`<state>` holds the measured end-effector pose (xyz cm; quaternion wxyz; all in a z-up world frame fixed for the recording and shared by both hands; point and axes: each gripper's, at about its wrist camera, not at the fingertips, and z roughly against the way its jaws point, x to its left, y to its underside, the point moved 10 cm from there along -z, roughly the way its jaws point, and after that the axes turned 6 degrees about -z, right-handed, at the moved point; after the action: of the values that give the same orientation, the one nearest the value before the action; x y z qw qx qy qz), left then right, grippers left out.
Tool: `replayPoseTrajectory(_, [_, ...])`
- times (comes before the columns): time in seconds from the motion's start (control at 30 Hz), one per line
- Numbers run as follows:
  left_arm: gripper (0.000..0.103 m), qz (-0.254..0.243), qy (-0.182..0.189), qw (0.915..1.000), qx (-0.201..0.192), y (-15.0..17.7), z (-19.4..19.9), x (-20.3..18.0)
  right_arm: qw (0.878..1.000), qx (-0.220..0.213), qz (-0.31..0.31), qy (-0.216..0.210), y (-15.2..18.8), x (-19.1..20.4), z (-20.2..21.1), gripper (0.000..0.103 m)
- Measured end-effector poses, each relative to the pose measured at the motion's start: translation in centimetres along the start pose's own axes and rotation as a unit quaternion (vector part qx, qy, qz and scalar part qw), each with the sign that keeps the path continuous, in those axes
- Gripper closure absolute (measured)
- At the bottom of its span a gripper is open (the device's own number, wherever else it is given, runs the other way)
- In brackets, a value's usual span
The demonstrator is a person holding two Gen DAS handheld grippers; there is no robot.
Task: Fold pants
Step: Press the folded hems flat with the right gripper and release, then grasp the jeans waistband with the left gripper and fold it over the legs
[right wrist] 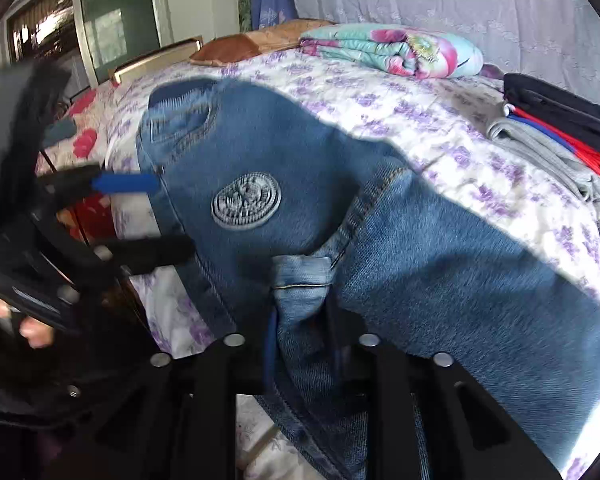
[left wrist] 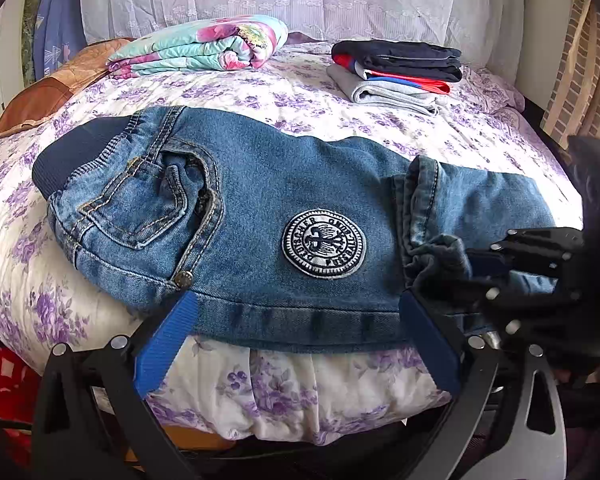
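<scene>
Jeans (left wrist: pixel 268 208) flat on floral bedspread (left wrist: pixel 308 92)

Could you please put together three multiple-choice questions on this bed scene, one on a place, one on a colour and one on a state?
1. Where does the round patch sit?
A. on the jeans
B. on the flowered quilt
C. on the brown pillow

2. What colour are the flowers printed on the bedspread?
A. yellow
B. purple
C. green

3. How does the left gripper stand?
A. shut on the waistband
B. jaws wide apart at the near edge of the jeans
C. shut on the clothes pile

Answers:
1. A: the patch is sewn on the jeans, between the pocket and the folded leg.
2. B: purple flowers cover the white bedspread.
3. B: its blue fingers stand far apart at the denim's near edge, nothing pinched between them.
</scene>
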<state>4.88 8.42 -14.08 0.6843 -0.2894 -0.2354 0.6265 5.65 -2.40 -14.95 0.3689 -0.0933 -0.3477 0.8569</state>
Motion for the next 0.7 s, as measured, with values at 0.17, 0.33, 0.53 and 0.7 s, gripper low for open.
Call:
replayPoseTrajectory(0.17, [0.005,0.009,0.003,0.9999,0.005,0.5,0.5,0.7,0.998,-0.034,-0.005,-0.059,-2.0,1.2,3.9,0.049])
replayPoseTrajectory(0.33, [0.005,0.015,0.003,0.9999,0.006,0.9,1.3,0.9,0.985,-0.064,-0.135,-0.086,-5.5,-3.4,4.6,0.052])
replayPoseTrajectory(0.53, [0.005,0.083,0.0,0.9966,0.0,2.0,2.9,4.0,0.974,0.008,-0.22,-0.058,-3.6,-6.9,-2.1,0.09])
replayPoseTrajectory(0.7, [0.005,0.219,0.056,0.974,-0.001,2.9,2.4,9.2,0.971,-0.082,-0.21,-0.085,-4.8,-5.8,3.8,0.046])
